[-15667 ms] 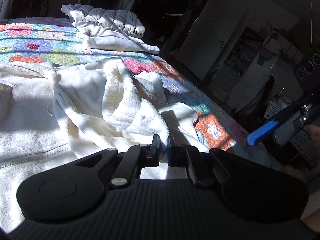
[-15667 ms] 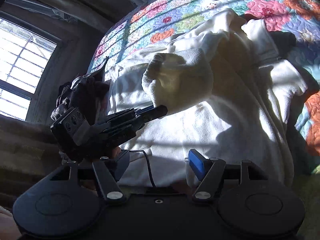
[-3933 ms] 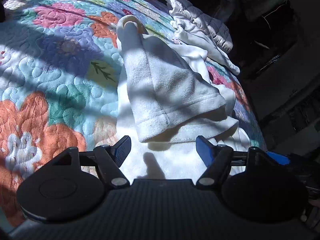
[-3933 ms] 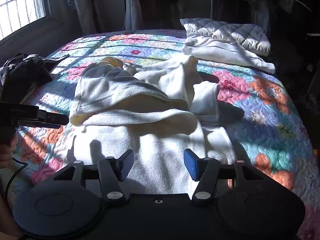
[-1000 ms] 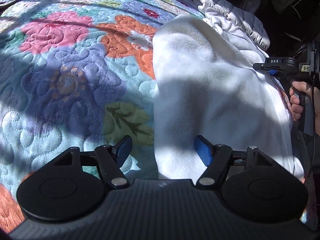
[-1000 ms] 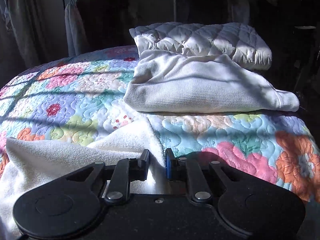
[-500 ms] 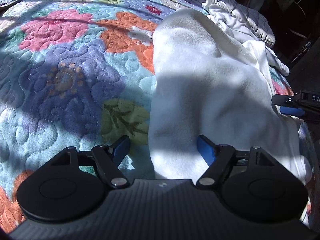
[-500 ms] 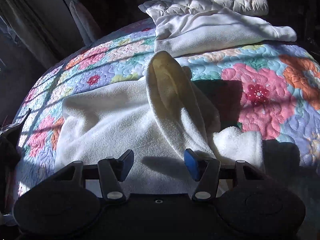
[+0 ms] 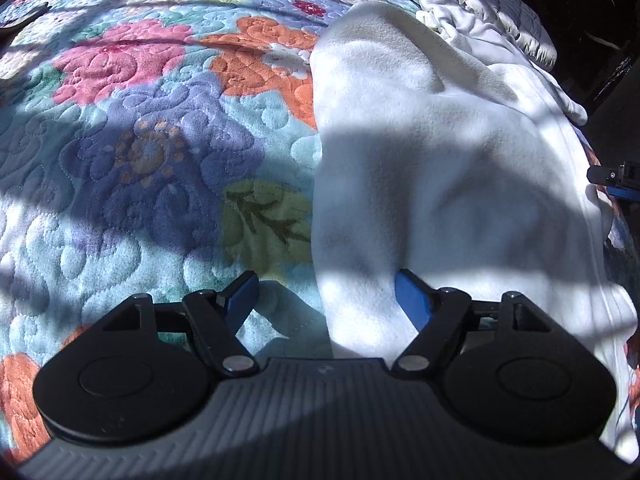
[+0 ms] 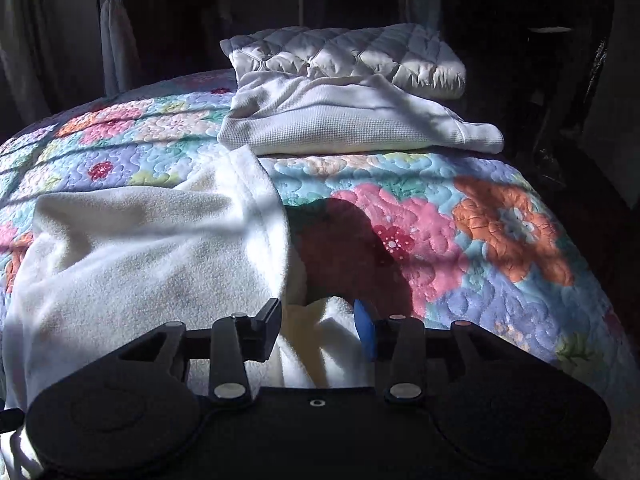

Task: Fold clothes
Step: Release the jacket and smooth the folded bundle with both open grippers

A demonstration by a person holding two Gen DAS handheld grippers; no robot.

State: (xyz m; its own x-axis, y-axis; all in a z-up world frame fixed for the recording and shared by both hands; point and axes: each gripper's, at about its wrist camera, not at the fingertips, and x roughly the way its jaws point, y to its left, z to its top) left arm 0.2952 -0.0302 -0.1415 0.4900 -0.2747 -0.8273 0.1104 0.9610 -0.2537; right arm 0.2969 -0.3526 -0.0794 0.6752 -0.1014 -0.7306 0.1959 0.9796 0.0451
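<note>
A white fleece garment (image 9: pixel 440 160) lies folded over on the flowered quilt (image 9: pixel 140 140). My left gripper (image 9: pixel 326 298) hovers open over the garment's left edge, one finger above the quilt and the other above the fleece. In the right wrist view the same fleece garment (image 10: pixel 140 260) fills the lower left. My right gripper (image 10: pixel 318 330) stands open over its near right corner. A fold of fleece lies between the fingers, and the pads do not press on it. The right gripper's tip (image 9: pixel 616 180) shows at the right edge of the left wrist view.
A folded waffle-knit top (image 10: pixel 340 120) and a folded white quilted jacket (image 10: pixel 348 56) are stacked at the far end of the bed. Bare quilt (image 10: pixel 480 240) stretches to the right of the fleece. Dark hanging clothes and furniture ring the bed.
My right gripper opened, let go of the fleece corner and drew back along the garment's right side. The left gripper hardly moved and stayed open.
</note>
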